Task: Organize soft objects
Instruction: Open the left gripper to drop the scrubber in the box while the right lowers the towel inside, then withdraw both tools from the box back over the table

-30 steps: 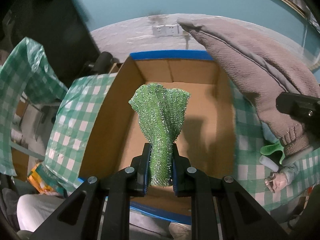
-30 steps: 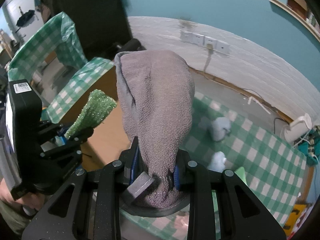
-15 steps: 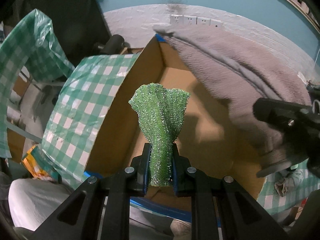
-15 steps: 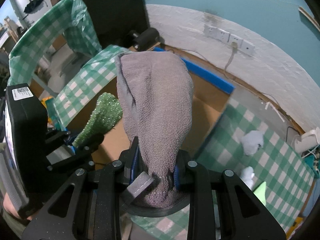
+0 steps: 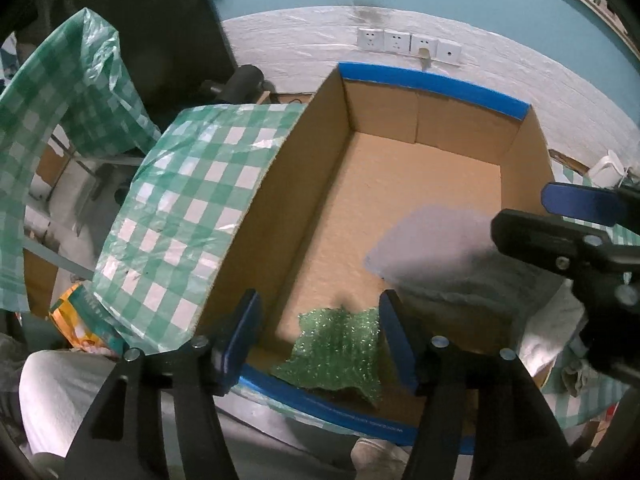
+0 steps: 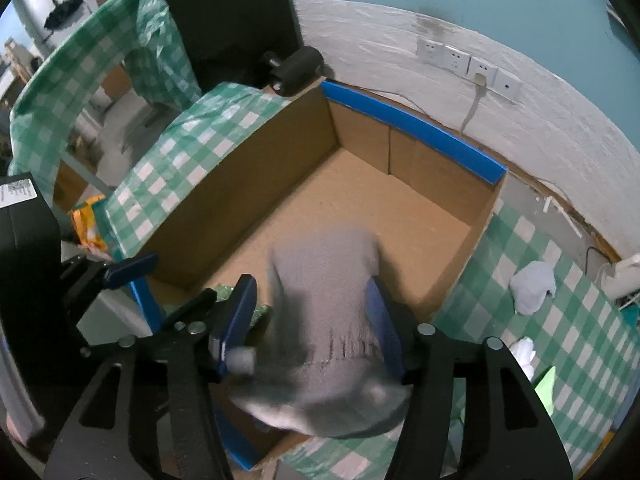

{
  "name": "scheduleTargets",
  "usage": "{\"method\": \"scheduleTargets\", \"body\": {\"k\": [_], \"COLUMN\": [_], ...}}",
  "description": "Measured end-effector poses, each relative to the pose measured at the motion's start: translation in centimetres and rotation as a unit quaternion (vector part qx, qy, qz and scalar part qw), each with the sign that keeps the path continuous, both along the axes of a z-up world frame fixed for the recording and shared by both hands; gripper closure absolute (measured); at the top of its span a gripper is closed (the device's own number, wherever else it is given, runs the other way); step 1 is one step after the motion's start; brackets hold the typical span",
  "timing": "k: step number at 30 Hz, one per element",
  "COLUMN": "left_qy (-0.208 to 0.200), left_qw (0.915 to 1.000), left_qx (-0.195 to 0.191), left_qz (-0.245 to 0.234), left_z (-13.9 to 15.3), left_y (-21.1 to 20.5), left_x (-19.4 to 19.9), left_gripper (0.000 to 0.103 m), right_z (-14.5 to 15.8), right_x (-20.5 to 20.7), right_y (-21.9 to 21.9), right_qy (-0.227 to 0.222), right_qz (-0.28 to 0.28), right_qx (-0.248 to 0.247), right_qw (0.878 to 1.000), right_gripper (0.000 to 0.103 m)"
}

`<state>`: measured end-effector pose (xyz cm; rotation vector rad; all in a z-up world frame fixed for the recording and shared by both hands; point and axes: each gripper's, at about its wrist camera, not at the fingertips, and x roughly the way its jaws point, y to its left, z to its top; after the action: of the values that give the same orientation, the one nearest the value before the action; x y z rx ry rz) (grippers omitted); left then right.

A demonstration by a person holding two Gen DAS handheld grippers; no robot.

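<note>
A cardboard box (image 5: 400,200) with blue tape on its rims (image 6: 412,128) stands open. My left gripper (image 5: 320,336) is open above the box's near end. The sparkly green cloth (image 5: 336,352) lies loose below it on the box floor by the near wall. My right gripper (image 6: 312,316) is open too. The grey towel (image 6: 328,320) is blurred between its spread jaws, over the box's near right corner. It also shows in the left wrist view (image 5: 444,256), under the right gripper (image 5: 560,232).
A green checked tablecloth (image 5: 180,224) covers the table left of the box and right of it (image 6: 560,320). White soft items (image 6: 534,286) lie on the right side. A white wall with sockets (image 5: 408,42) is behind.
Both grippers opened over the box. The green cloth dropped from the left gripper to the box floor. The grey towel slipped down out of the right gripper's grip.
</note>
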<state>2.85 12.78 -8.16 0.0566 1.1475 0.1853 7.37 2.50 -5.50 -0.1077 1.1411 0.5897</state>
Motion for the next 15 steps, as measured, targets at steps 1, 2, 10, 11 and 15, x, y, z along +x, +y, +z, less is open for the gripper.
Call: {"method": "scheduleTargets", "body": {"k": [1, 2, 10, 11, 15], "left_qy": [-0.001, -0.002, -0.015, -0.017, -0.032], "left_qw": [1.0000, 1.0000, 0.9997, 0.9996, 0.9990], "left_qx": [-0.002, -0.004, -0.015, -0.018, -0.029], "left_qz": [-0.001, -0.002, -0.011, -0.011, -0.015], "left_z": [0.1, 0.1, 0.9, 1.1, 2.0], "left_y": [0.1, 0.0, -0.6, -0.7, -1.2], "left_x": [0.0, 0.0, -0.2, -0.2, -0.3], "left_gripper": [0.041, 0.041, 0.040, 0.040, 0.040], "right_z": [0.2, 0.3, 2.1, 2.2, 2.2], "right_x": [0.0, 0.1, -0.2, -0.4, -0.9], "right_y": [-0.3, -0.3, -1.9, -2.1, -3.4], "right_qy": [0.001, 0.000, -0.026, -0.028, -0.029], "right_qz": [-0.004, -0.006, -0.025, -0.027, -0.034], "right_qx": [0.008, 0.009, 0.009, 0.007, -0.006], "right_qw": [1.000, 1.000, 0.999, 0.999, 0.999], "right_gripper": [0.041, 0.039, 0.033, 0.032, 0.032]}}
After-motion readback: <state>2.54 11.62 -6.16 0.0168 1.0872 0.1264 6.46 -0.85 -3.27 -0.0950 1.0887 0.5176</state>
